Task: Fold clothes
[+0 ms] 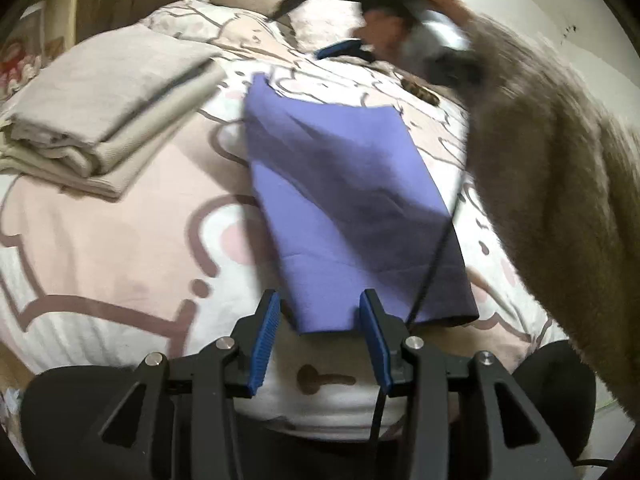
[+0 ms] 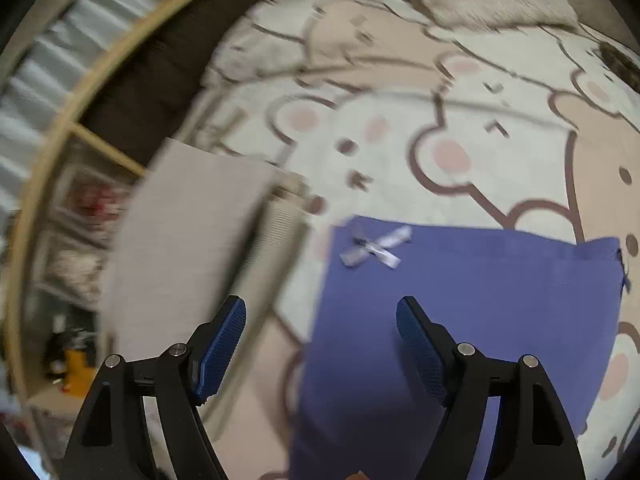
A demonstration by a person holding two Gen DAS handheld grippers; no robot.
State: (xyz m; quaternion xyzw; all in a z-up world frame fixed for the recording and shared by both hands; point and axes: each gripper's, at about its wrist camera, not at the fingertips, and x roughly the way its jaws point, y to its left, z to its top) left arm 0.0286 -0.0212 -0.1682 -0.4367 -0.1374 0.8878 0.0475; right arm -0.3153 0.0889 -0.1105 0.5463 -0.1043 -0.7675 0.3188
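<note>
A purple garment lies folded into a long flat strip on the bear-print bedsheet. My left gripper is open, its blue pads on either side of the strip's near edge and holding nothing. My right gripper shows blurred at the far end of the bed, held by a hand in a fuzzy grey-brown sleeve. In the right wrist view the right gripper stands open above the purple garment, near the corner with white tags.
A stack of folded beige clothes lies beside the purple garment. A small dark patterned object rests on the sheet further back. A black cable crosses the garment. A wooden bed frame and shelves border the bed.
</note>
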